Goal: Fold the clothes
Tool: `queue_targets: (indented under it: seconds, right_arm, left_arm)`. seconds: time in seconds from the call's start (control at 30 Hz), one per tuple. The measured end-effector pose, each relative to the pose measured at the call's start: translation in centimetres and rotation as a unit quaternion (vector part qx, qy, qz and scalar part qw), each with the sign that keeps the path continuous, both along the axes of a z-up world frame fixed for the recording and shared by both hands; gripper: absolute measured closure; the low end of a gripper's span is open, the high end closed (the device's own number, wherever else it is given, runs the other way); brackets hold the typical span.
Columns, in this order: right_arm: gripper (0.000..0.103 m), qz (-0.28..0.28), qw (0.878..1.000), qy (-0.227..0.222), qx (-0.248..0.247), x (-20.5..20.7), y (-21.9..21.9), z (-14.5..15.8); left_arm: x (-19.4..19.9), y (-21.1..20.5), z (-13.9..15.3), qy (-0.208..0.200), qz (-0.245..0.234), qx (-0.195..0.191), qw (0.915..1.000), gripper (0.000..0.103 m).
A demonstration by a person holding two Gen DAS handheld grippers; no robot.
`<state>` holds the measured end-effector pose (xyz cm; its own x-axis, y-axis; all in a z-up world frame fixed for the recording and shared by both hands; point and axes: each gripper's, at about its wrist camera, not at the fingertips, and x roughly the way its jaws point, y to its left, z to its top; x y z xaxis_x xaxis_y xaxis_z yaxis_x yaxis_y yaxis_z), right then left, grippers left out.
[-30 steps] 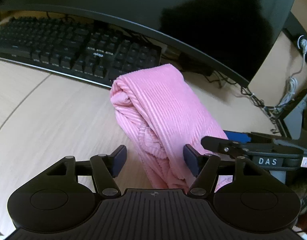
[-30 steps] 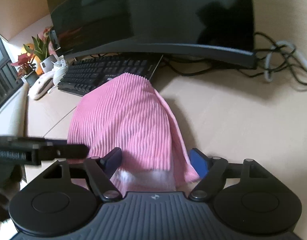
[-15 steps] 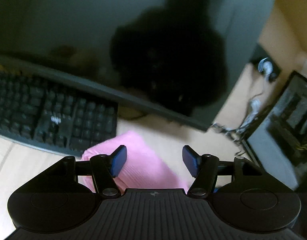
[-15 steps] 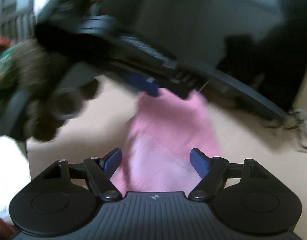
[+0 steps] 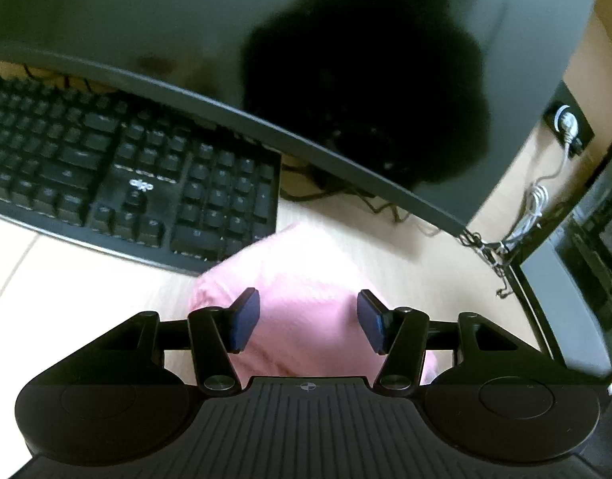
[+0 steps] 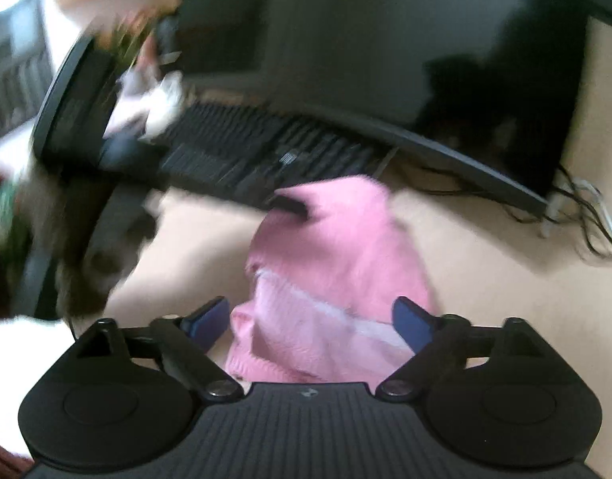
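Observation:
A pink ribbed garment (image 5: 302, 299) lies folded in a bundle on the light wooden desk (image 5: 78, 279), just in front of the keyboard. My left gripper (image 5: 308, 321) is open and empty above its near part, both pads apart from the cloth. In the right wrist view the garment (image 6: 338, 263) shows a paler inner layer at its near end. My right gripper (image 6: 310, 321) is open and empty over that near end. The left gripper's body (image 6: 74, 119) appears blurred at the left of the right wrist view.
A black keyboard (image 5: 118, 175) lies behind the garment, under a large curved dark monitor (image 5: 346, 60). Cables (image 5: 521, 223) and a wall socket (image 5: 565, 123) are at the right. A second dark screen (image 5: 597, 239) stands at the far right edge.
Both grippers have lifted up and away from the garment, staying open. The left gripper has crossed the right wrist view, now blurred at the left. The garment stays on the desk.

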<state>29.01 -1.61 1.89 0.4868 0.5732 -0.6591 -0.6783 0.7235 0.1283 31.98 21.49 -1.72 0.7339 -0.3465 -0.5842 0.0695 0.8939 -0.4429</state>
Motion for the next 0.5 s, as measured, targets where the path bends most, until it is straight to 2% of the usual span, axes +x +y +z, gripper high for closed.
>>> queue_targets:
  seconds: [0.1,0.17,0.2,0.23,0.3,0.37,0.5]
  right_arm:
    - [0.001,-0.046,0.997,0.056,0.028,2.3,-1.6,-1.1]
    - [0.019,-0.054,0.995,0.083,0.019,3.3,-1.5,-3.3]
    - [0.035,-0.050,0.995,0.090,0.012,3.2,-0.9,-4.0]
    - [0.038,-0.043,0.995,0.094,0.004,3.0,-0.2,-4.5]
    - [0.038,-0.011,0.998,0.060,-0.017,1.6,2.0,-4.4]
    - [0.038,0.014,0.999,0.036,-0.033,0.4,3.5,-4.4]
    - [0.038,0.032,0.999,0.023,-0.037,-0.2,4.0,-4.9]
  left_arm:
    - [-1.1,-0.2,-0.6,0.005,-0.004,0.008,1.0000,0.043]
    - [-1.2,-0.1,-1.2,0.008,-0.001,0.010,0.9999,0.040]
    - [-1.1,0.0,-1.4,0.010,0.002,0.006,0.9999,0.040]
    - [-1.0,0.2,-1.7,0.011,0.005,0.002,0.9999,0.040]
    - [-0.8,0.1,-2.1,0.009,0.005,0.006,0.9999,0.039]
    - [-0.8,-0.3,-2.3,0.003,0.008,0.026,0.9996,0.037]
    - [-0.6,0.1,-2.3,0.002,0.020,0.044,0.9988,0.029]
